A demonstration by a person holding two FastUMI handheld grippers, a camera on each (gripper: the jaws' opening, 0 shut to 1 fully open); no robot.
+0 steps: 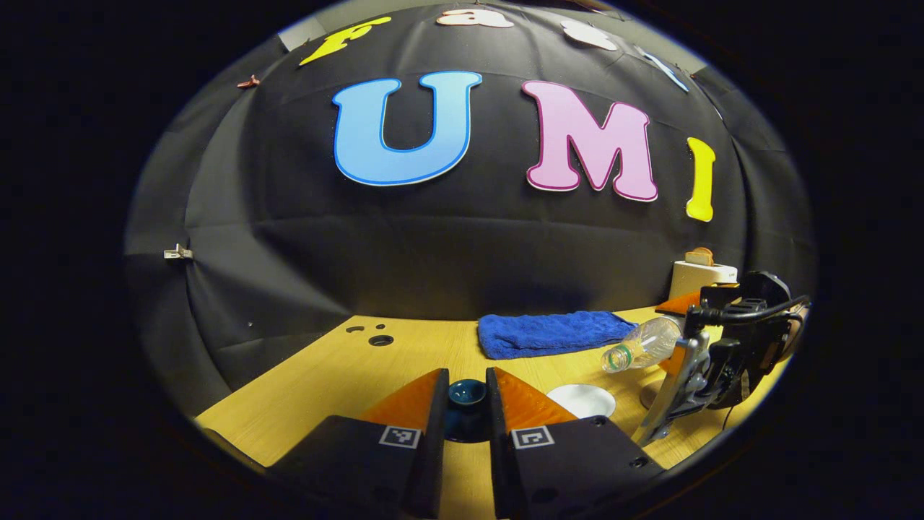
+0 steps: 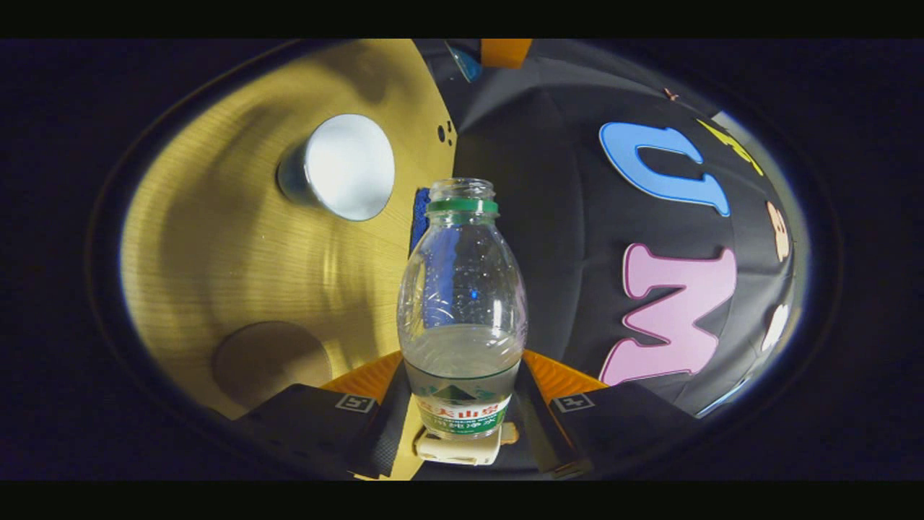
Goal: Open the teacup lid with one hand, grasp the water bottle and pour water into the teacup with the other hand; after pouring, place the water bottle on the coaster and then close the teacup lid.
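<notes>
Clear, thin-walled plastic is held in the right gripper (image 2: 462,368): the water bottle (image 2: 462,289) is clamped low on its body, at the label band, with both fingers pressing on it. The bottle is uncapped and roughly a third full, so it is judged light, easily dented and liable to slip if squeezed higher, where the wall is smooth and bulged. The low grip on the banded part is judged sound. A label with green and red print is noted on the bottle; it is not read out.

Glazed dark ceramic is held in the left gripper (image 1: 467,379): the teacup lid (image 1: 465,396) is pinched in a narrow gap between the fingers. It is judged hard, smooth and breakable, best carried by its knob.

In the right gripper view, the open teacup (image 2: 339,166) stands at 11 o'clock from the bottle, with the neck tilted towards it, and the round coaster (image 2: 271,361) lies bare at 8 o'clock on the wooden table (image 2: 216,238). No stream of water can be made out. Square coded markers are seen on both grippers. A blue towel (image 1: 548,334) lies at 1 o'clock from the lid.
</notes>
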